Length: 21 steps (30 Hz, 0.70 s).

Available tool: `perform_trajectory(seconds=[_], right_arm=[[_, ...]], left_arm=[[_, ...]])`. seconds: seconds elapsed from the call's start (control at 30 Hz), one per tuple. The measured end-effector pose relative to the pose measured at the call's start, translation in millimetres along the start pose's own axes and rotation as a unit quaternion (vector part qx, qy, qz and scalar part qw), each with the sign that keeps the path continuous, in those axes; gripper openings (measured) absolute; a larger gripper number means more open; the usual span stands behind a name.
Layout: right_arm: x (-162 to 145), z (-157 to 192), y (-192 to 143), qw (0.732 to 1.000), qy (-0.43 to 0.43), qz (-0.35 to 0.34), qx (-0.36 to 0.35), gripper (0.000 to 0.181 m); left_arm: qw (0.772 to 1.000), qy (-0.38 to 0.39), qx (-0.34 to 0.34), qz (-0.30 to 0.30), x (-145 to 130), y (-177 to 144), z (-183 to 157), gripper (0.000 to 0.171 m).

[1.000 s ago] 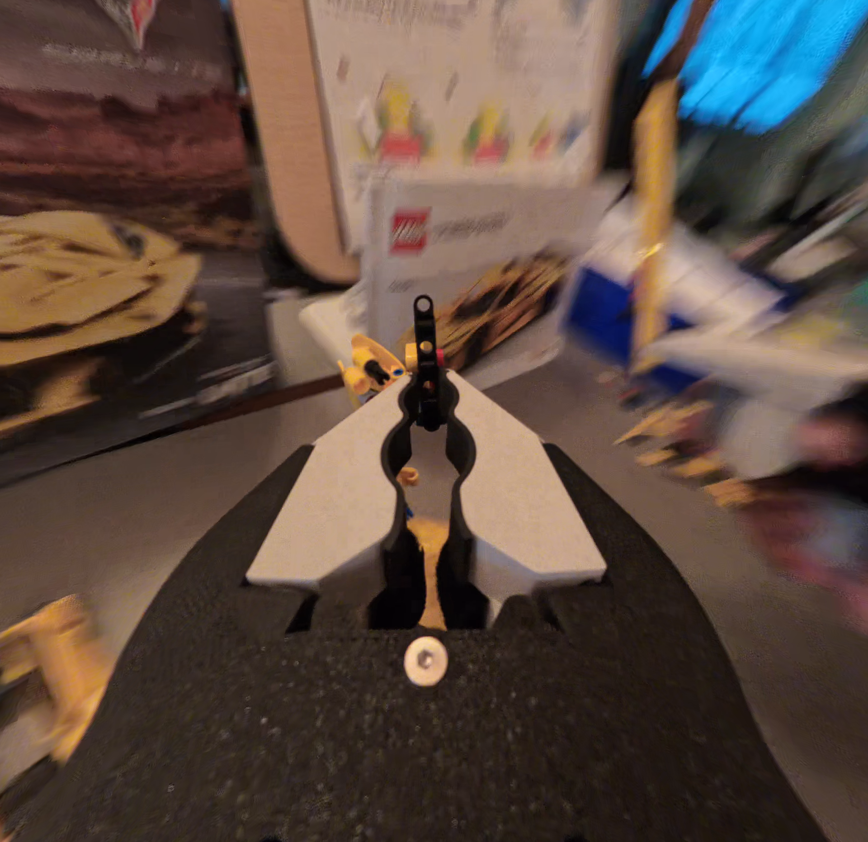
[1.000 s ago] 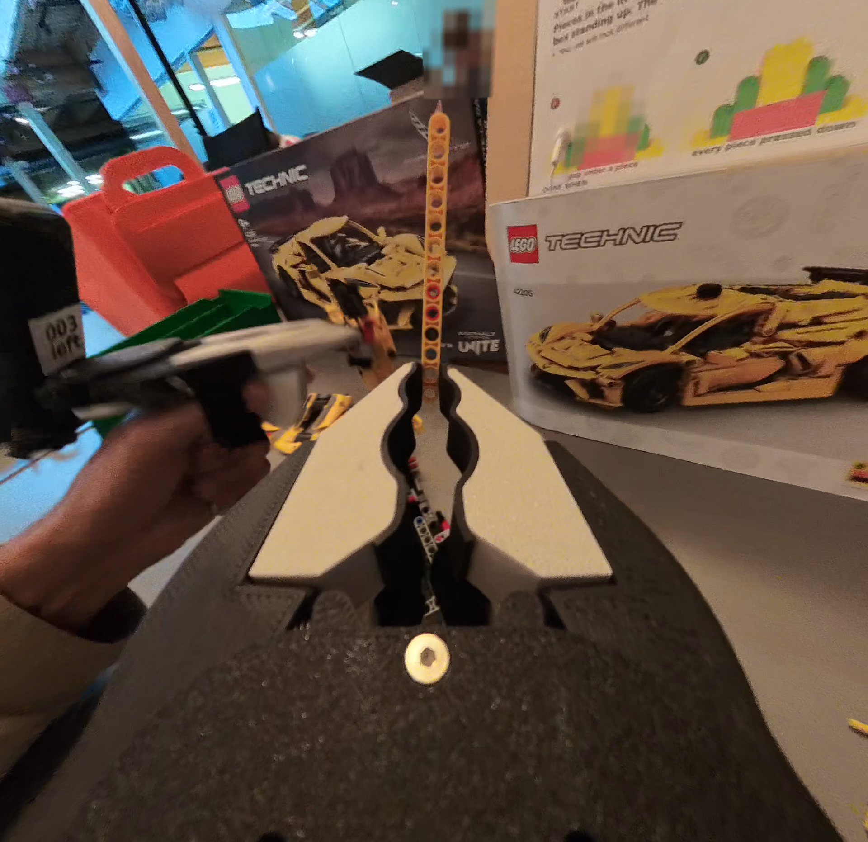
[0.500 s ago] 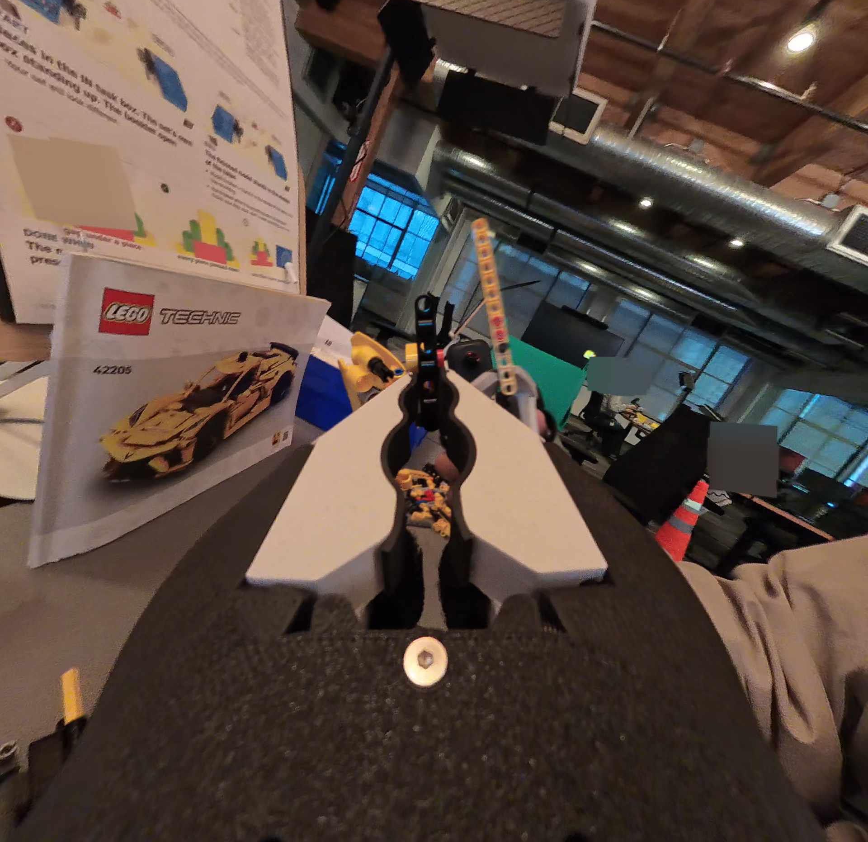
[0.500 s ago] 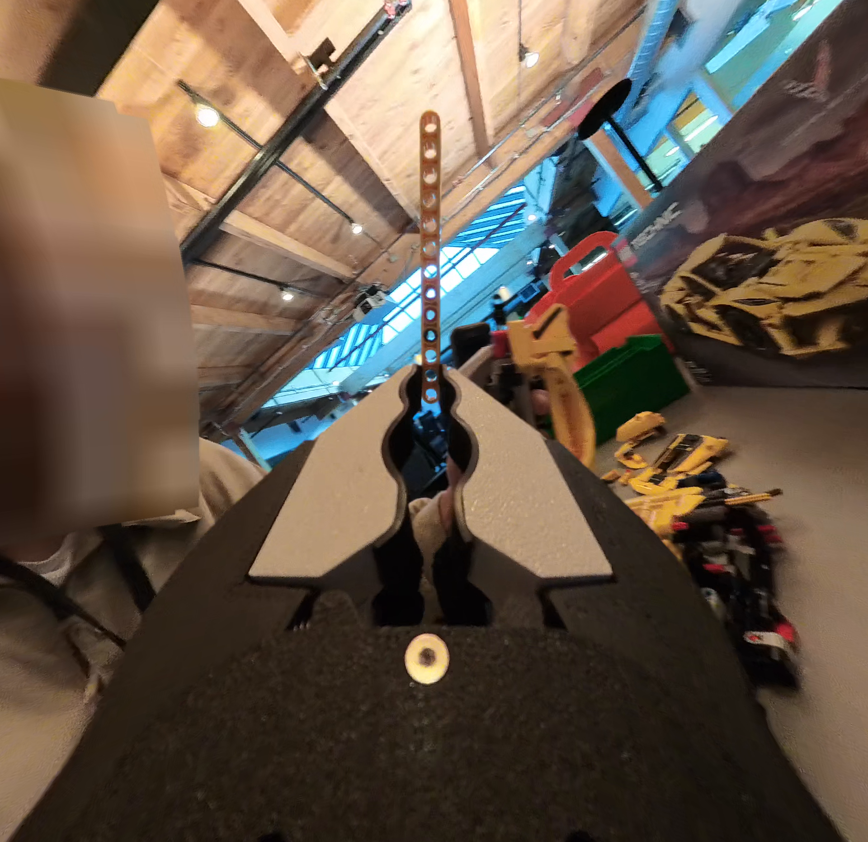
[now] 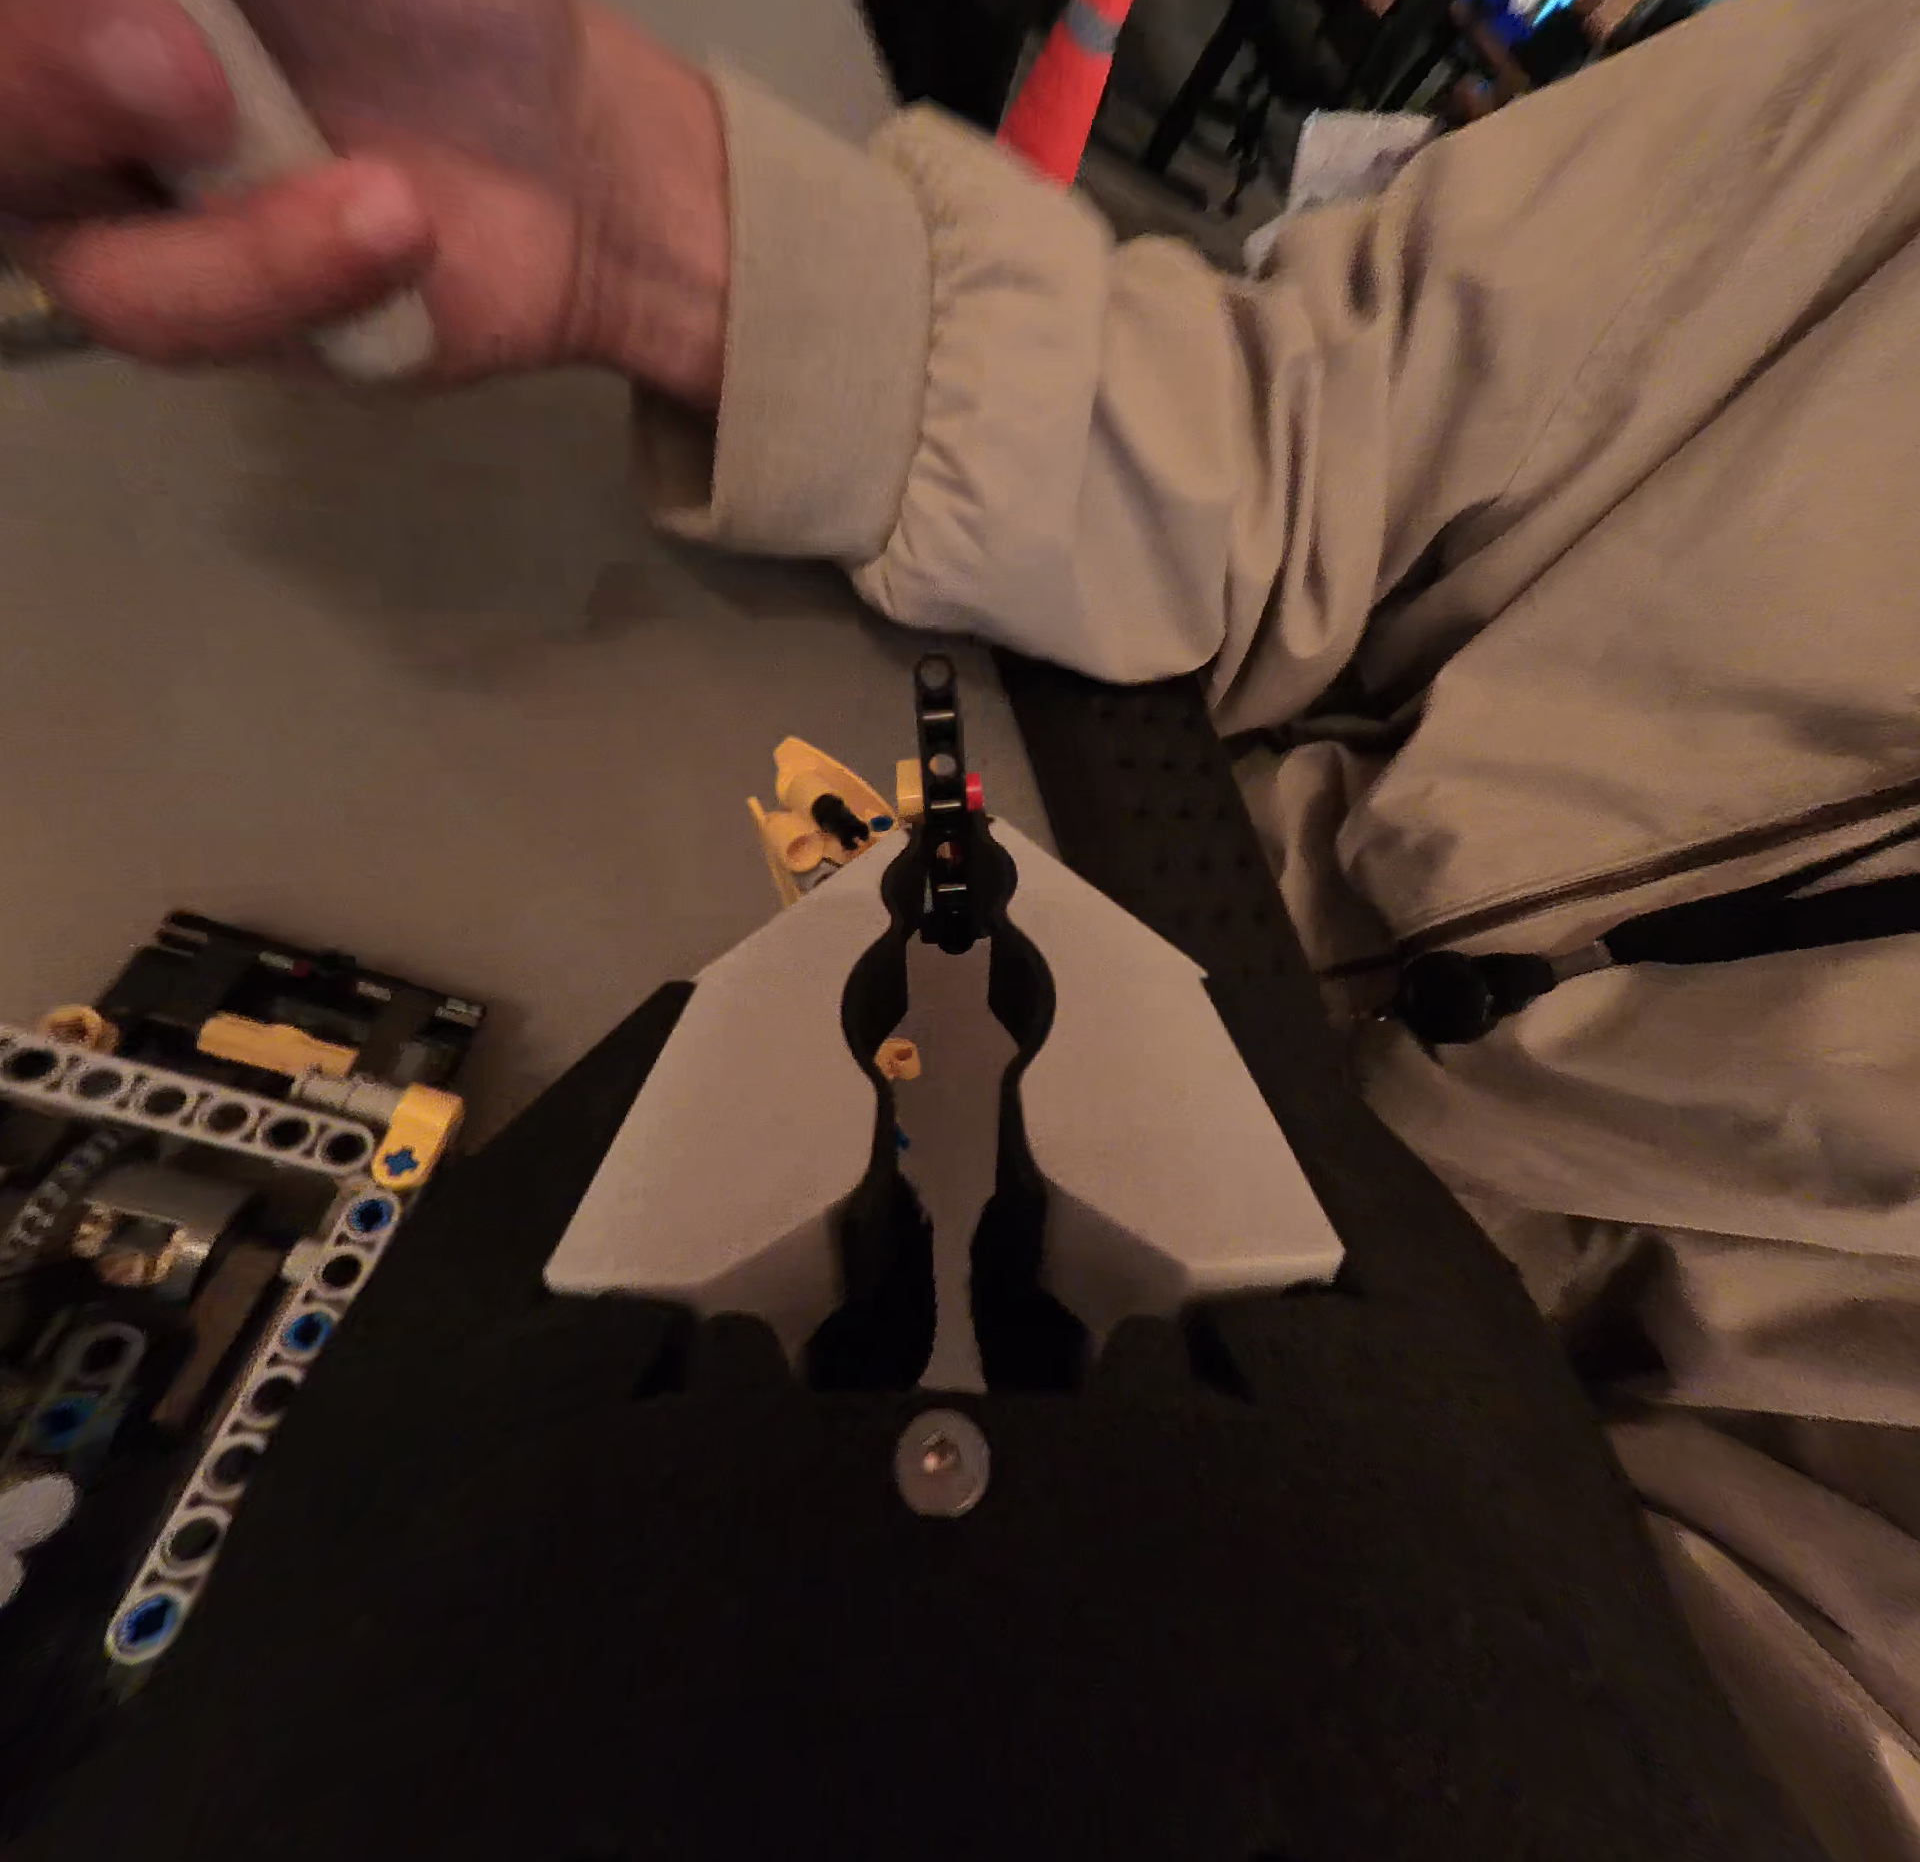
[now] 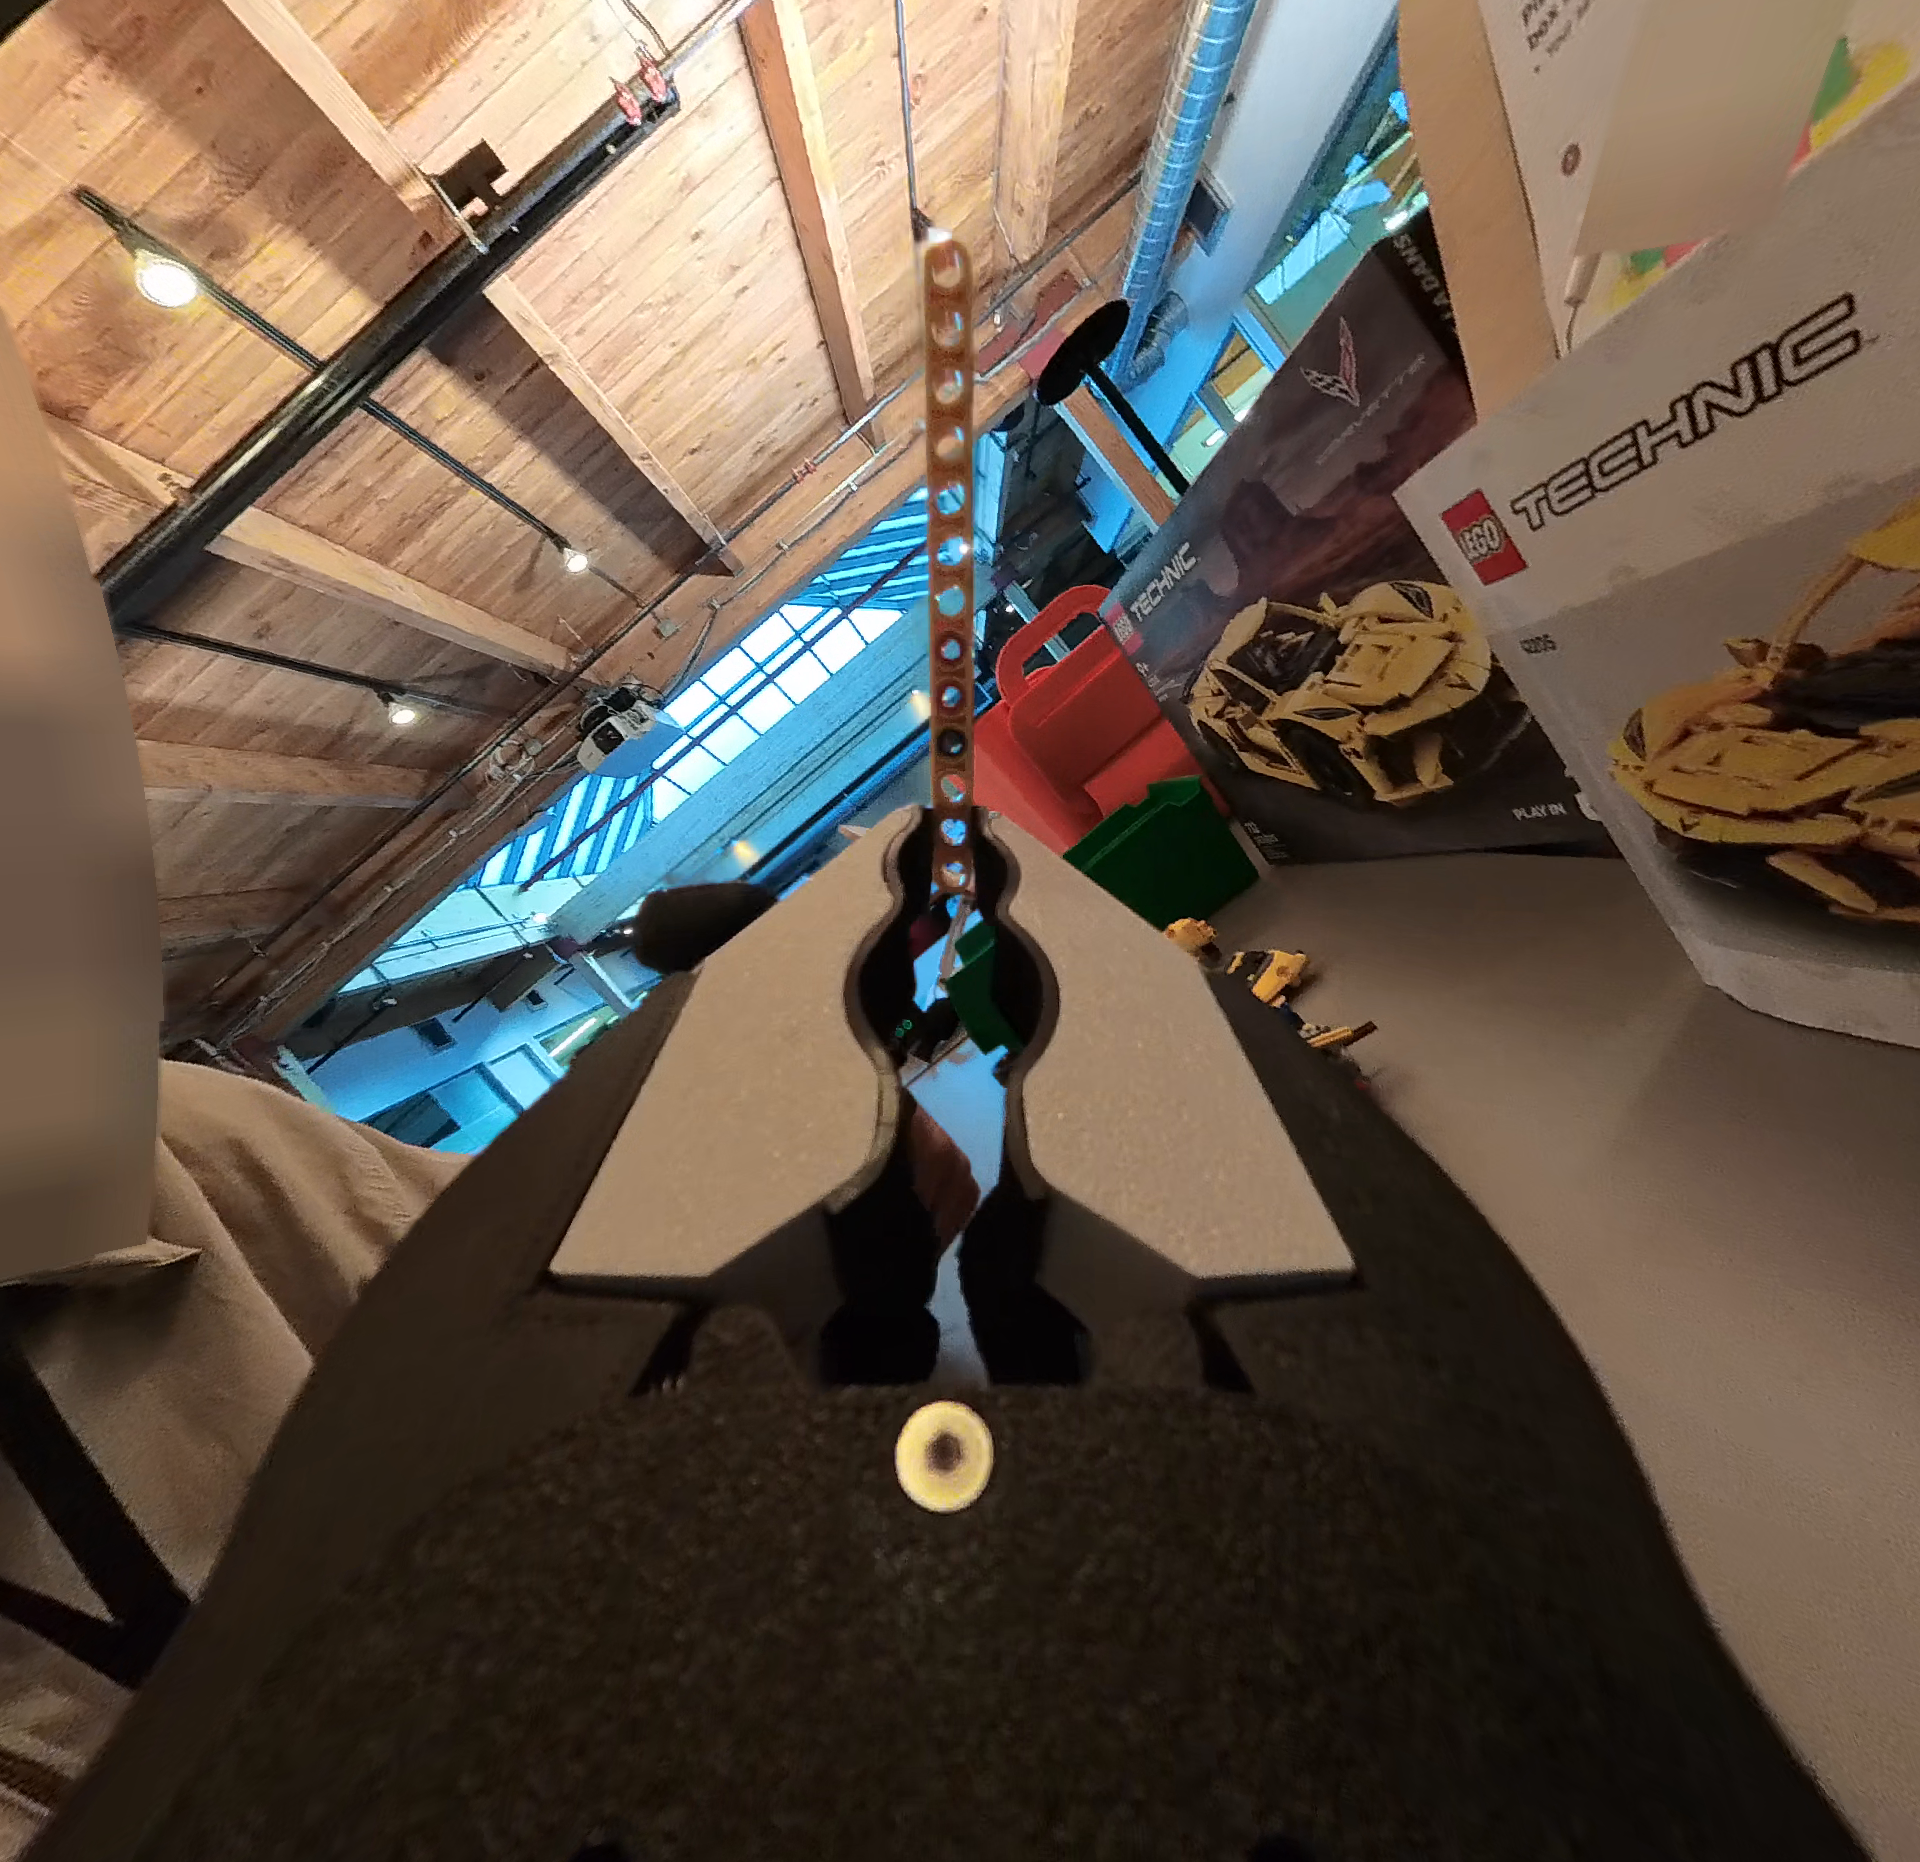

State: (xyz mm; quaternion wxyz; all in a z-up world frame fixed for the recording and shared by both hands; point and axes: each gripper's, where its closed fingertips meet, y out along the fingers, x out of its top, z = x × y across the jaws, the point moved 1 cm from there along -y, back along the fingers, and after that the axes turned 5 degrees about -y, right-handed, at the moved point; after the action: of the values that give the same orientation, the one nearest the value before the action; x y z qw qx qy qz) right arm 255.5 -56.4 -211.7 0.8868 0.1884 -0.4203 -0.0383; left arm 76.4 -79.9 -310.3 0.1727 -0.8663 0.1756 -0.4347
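Yellow strip [image 6: 950, 565] pinched at its lower end in my right claw [image 6: 950, 856], pointing to 12 o'clock. Left claw [image 5: 943, 877] clamped on black piece [image 5: 940, 794] above desk [image 5: 364, 669]; half-built frame [image 5: 208, 1189] at 9 o'clock.

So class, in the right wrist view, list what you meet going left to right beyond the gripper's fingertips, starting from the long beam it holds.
Yellow holed beam → red carrying case → dark box picturing a yellow car → white booklet picturing a yellow car.
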Motion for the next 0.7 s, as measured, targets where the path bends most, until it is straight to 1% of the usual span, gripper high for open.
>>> perform_trajectory(seconds=[0.1,0.23,0.3,0.33,0.37,0.4,0.47,0.5,0.53,0.57,0.63,0.67,0.7], right_arm=[[-4.1,-2.5,2.8,1.0,-0.003,0.009,-0.009,0.005],[-9.6,-4.8,6.4,1.0,-0.001,0.019,-0.011,0.004],[-11.0,-4.7,8.0,1.0,0.01,0.016,-0.002,0.005],[-13.6,-4.6,9.4,1.0,0.016,0.02,0.001,0.005],[-17.2,-4.6,11.2,0.999,0.017,0.028,0.003,0.005],[-20.8,-4.9,13.2,0.999,0.015,0.037,0.001,0.004],[-24.7,-4.2,16.8,0.999,-0.007,0.048,-0.007,0.005],[-26.1,0.1,18.7,0.998,-0.019,0.052,0.0,0.005],[-27.6,4.4,20.6,0.998,-0.03,0.058,0.007,0.005],[-28.8,6.8,22.5,0.997,-0.047,0.063,0.005,0.005],[-37.0,10.7,26.4,0.993,-0.069,0.094,0.002,0.005],[-44.2,15.2,28.6,0.991,-0.068,0.117,0.014,0.005],[-51.1,21.7,30.7,0.989,-0.058,0.134,0.036,0.005]], left_arm=[[0.996,-0.028,0.061,0.051,-13.5,12.0,21.5,0.007],[0.99,-0.026,0.098,0.099,-25.5,29.4,33.9,0.008],[0.987,-0.026,0.097,0.123,-34.0,36.9,35.9,0.008],[0.988,-0.021,0.091,0.121,-33.8,39.3,35.1,0.009],[0.99,-0.013,0.086,0.106,-28.3,39.5,33.5,0.016],[0.994,-0.006,0.079,0.08,-18.8,36.5,30.3,0.029],[0.997,0.012,0.072,-0.002,8.7,16.6,24.7,0.032],[0.995,0.017,0.08,-0.06,25.5,-0.8,25.4,0.031],[0.987,0.013,0.092,-0.128,42.8,-22.9,28.7,0.031],[0.974,0.0,0.107,-0.201,59.3,-49.3,34.7,0.031],[0.93,-0.044,0.122,-0.344,82.0,-106.7,47.9,0.03],[0.907,-0.056,0.12,-0.399,86.8,-130.8,51.4,0.03],[0.89,-0.054,0.113,-0.438,88.1,-147.9,50.9,0.03]])
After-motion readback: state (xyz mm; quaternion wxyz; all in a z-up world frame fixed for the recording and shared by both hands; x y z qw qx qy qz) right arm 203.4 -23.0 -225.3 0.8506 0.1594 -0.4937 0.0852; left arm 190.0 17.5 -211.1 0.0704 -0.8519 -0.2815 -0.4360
